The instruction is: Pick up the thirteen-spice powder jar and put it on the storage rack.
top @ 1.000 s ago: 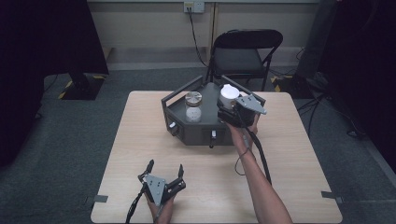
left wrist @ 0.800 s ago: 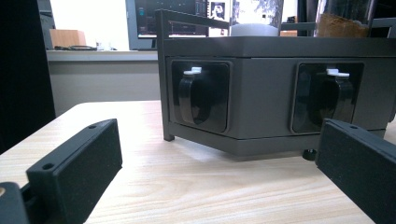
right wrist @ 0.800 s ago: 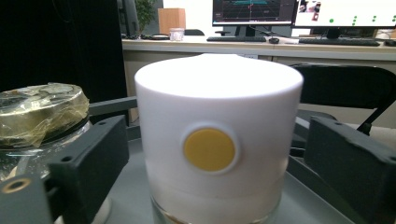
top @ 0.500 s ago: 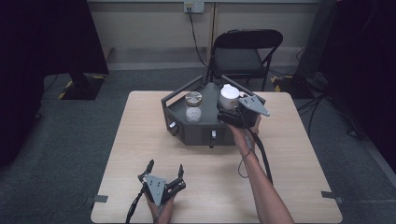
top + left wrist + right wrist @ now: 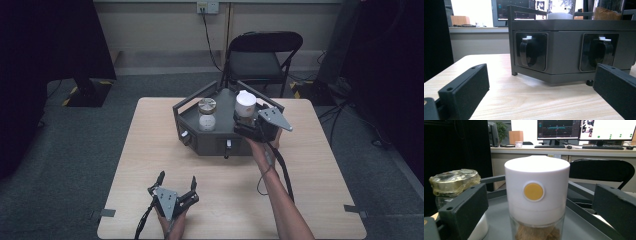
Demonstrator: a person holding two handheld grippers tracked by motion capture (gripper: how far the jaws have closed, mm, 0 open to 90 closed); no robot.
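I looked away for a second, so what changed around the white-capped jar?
The right hand-held gripper has just opened its jaws; the white-capped jar stands between them, pads apart from it. The left hand-held gripper stayed open on the table; the gold-lidded jar stayed put.

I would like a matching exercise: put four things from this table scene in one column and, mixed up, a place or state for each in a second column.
1. white-capped jar
2. gold-lidded jar
3. left gripper
4. folding chair

a. beyond the table's far edge
b. open, near the table's front edge
c. between the right gripper's open jaws
d. on the dark tray, left of the white cap

Pairs: 1-c, 2-d, 3-b, 4-a
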